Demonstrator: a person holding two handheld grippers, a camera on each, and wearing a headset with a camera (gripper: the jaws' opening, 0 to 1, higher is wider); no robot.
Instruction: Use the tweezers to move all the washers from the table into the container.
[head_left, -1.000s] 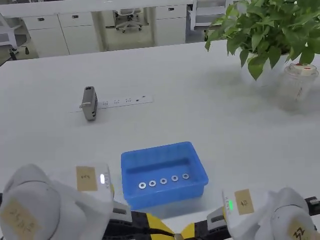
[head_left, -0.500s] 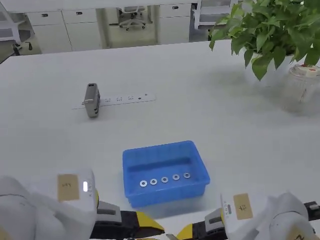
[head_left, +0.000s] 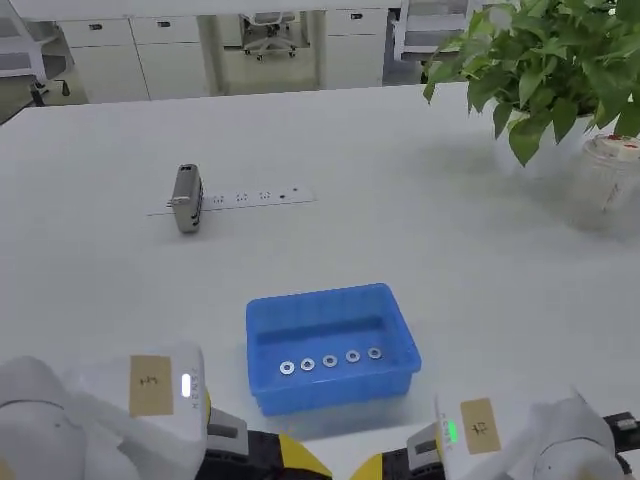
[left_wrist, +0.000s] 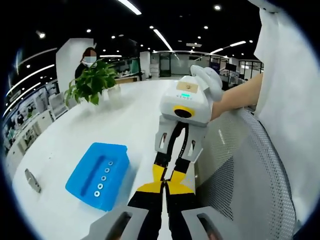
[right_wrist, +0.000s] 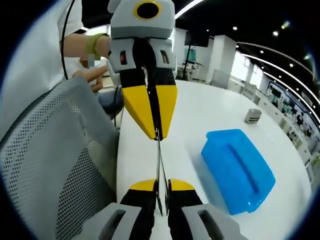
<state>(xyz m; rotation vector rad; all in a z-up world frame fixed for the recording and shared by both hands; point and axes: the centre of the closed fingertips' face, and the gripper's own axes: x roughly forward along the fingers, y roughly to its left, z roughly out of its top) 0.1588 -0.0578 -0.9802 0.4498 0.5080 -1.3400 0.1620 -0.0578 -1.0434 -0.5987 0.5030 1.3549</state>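
A blue container (head_left: 330, 296) sits on the white table and holds a row of several washers (head_left: 330, 361). Below it, at the table's near edge, my left gripper (head_left: 300, 464) and right gripper (head_left: 372, 467) point at each other, tip to tip. In the right gripper view thin metal tweezers (right_wrist: 159, 160) run from between my right gripper's (right_wrist: 161, 186) jaws up to the left gripper's (right_wrist: 156, 131) closed yellow tips. The left gripper view shows my left gripper (left_wrist: 165, 189) shut, meeting the right gripper (left_wrist: 169, 174), with the container (left_wrist: 82, 182) to the left.
A power strip (head_left: 250, 198) with a grey adapter (head_left: 187, 198) lies beyond the container. A potted plant (head_left: 550, 60) and a clear jar (head_left: 610, 170) stand at the far right. A mesh chair back (right_wrist: 65, 165) is just behind the grippers.
The head camera has shifted, so the table sits slightly differently in view. Both grippers stay tip to tip and have sunk lower in the picture. Container and washers have not moved.
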